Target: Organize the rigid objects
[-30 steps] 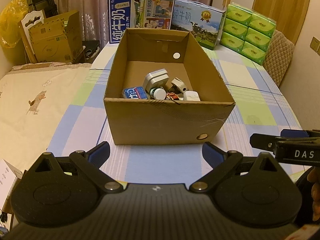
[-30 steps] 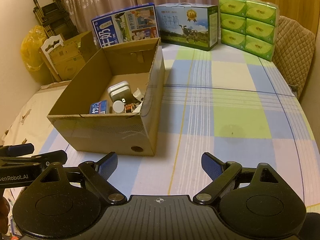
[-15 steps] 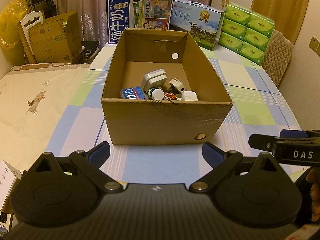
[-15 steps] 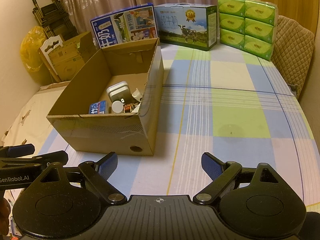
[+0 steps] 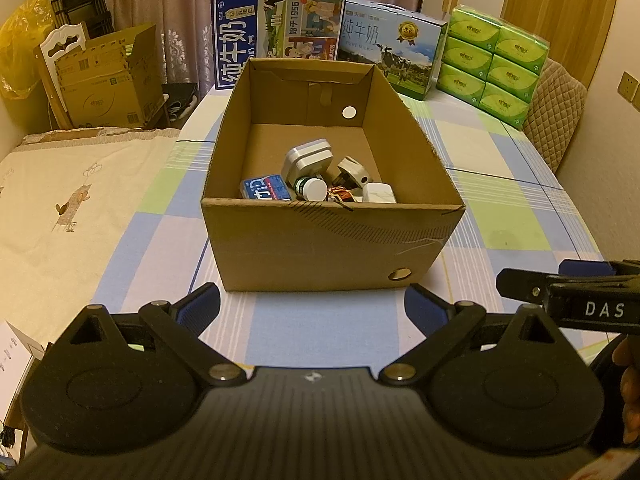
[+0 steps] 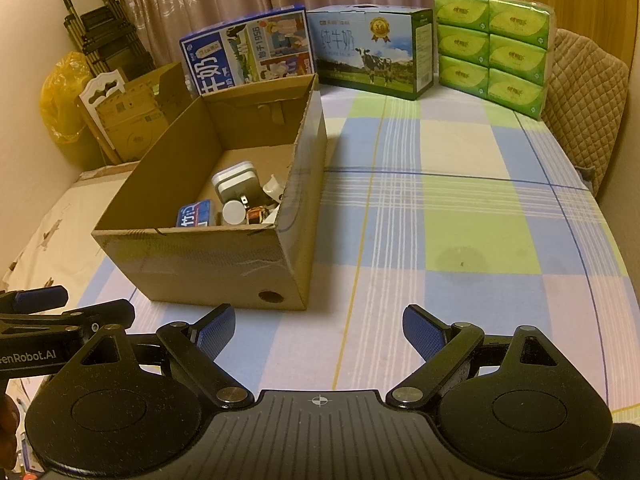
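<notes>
Cardboard, brown and open-topped, forms the box [image 5: 332, 240] standing on the checked blue, green and white cloth of the bench [image 6: 460, 240]. Left to right along its near inner wall lie a small blue printed packet [image 5: 266, 189], a white-capped green bottle [image 5: 310, 187], a small reddish-brown item [image 5: 340, 195] and a white cube-shaped plug [image 5: 378, 193]; behind them sit a grey rounded-square adapter [image 5: 307, 157], tilted, and a beige plug piece [image 5: 354, 171]. All are clustered close together in the near half of the box.

Left hand-held gripper [image 5: 312, 306]: blue-padded jaws spread wide, nothing between them, just short of the box's near wall. Right hand-held gripper [image 6: 319, 329]: jaws likewise spread and empty, above bare cloth beside the box's near right corner.

At the far edge of the bench, left to right: a dark-blue milk carton case [image 5: 276, 32], a light-blue milk case with a cow picture [image 5: 394, 54], and a stack of green tissue packs [image 5: 494, 62].
</notes>
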A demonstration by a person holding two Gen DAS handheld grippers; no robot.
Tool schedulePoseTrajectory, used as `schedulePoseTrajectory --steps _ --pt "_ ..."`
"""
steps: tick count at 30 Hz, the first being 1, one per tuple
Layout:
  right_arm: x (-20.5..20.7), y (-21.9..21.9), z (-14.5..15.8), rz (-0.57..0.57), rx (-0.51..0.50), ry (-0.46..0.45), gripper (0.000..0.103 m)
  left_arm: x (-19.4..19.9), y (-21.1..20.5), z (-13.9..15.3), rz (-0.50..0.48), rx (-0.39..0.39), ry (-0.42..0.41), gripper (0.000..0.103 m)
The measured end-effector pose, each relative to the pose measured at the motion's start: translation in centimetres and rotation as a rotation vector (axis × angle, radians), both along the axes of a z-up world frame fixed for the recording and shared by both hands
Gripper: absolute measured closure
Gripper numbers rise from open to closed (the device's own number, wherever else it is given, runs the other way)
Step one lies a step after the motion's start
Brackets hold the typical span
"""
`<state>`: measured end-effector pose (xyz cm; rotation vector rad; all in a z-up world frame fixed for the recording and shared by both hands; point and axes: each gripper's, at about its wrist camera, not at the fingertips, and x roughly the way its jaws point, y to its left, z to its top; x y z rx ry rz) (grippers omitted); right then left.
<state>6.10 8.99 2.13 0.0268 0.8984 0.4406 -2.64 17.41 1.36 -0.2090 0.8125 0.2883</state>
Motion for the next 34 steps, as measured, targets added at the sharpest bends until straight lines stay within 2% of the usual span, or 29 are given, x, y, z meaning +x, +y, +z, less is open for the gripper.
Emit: schedulePoseTrajectory --steps 27,34 --pt "0.09 0.02 0.17 0.002 -0.006 0.005 0.015 0.24 0.1 0.14 0.005 0.001 -0.001 0.006" --pt "0.1 -0.02 0.21 0.002 -0.005 0.004 0.015 0.08 0.31 0.36 0.001 -0.002 -0.038 0.006"
